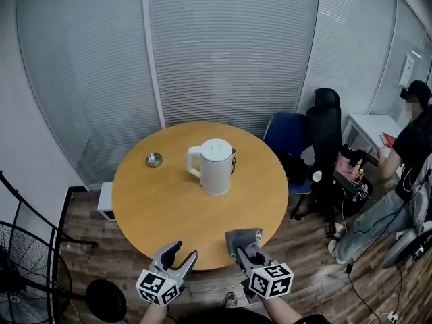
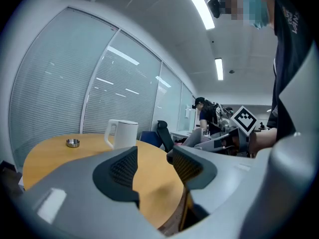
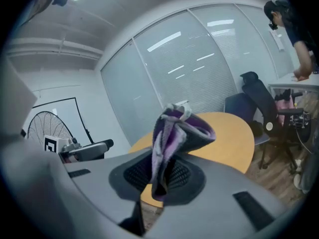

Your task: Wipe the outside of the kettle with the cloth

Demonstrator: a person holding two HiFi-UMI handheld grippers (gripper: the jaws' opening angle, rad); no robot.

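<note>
two grippers hang over the near edge of the table (image 1: 145, 211). the left gripper (image 1: 183, 250) has jaws spread, nothing between; the right gripper (image 1: 247, 250) pinches the cloth (image 1: 241, 235). the kettle (image 1: 217, 168) stands upright near the middle, bare wood all around it. a bowl (image 1: 154, 159) sits near the far left edge.

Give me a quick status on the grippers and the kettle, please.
Left gripper open, empty. Right gripper shut on cloth. Kettle upright mid-table, untouched. Metal dish well aside.
</note>
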